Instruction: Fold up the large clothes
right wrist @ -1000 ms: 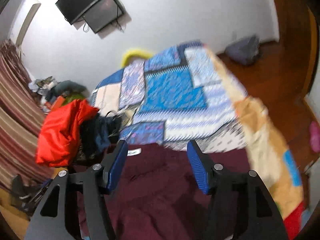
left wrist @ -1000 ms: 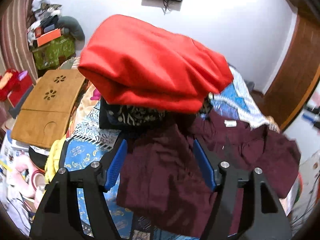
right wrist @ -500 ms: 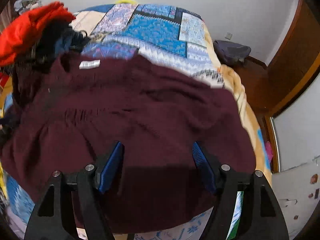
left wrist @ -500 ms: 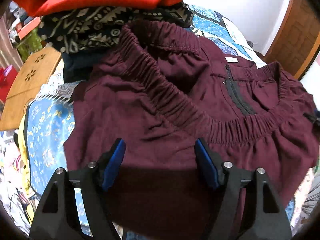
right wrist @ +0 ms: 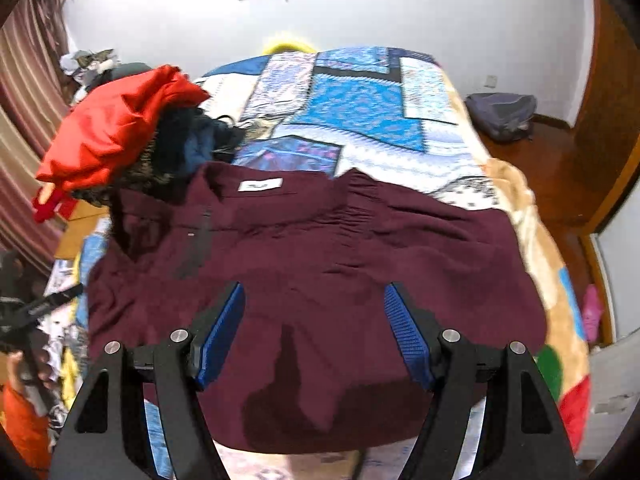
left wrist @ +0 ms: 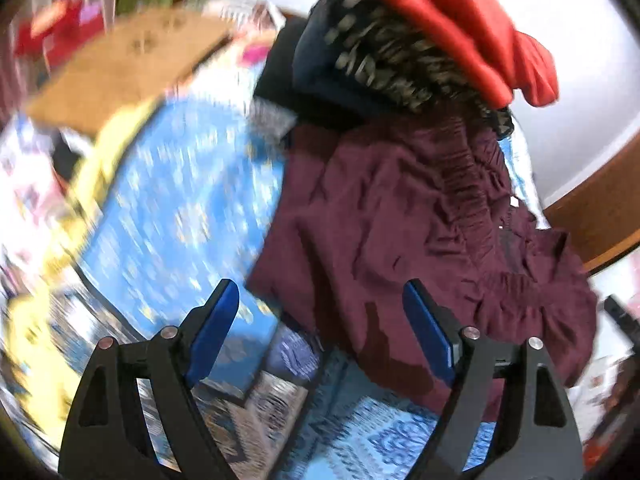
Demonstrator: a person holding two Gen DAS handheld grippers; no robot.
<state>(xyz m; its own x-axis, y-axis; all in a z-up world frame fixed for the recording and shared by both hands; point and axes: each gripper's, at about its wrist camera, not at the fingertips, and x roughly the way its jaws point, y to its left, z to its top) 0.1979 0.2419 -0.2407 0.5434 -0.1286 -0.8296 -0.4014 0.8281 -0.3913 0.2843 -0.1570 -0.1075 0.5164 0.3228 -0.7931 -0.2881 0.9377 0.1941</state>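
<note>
A large maroon garment with an elastic waistband and a white label lies spread on the bed near its front edge. It also shows in the left wrist view, to the right. My right gripper is open and empty, hovering over the garment's near part. My left gripper is open and empty, above the garment's left edge and the blue bedcover; this view is blurred by motion.
A pile of clothes topped by a red garment sits at the bed's left, touching the maroon garment. A patchwork bedcover stretches behind. A wooden lap desk lies left. A grey bag is on the floor right.
My left gripper has swung left and pulled back, so the garment now sits to the right. My right gripper has risen and backed off, showing the whole garment. Both stayed open.
</note>
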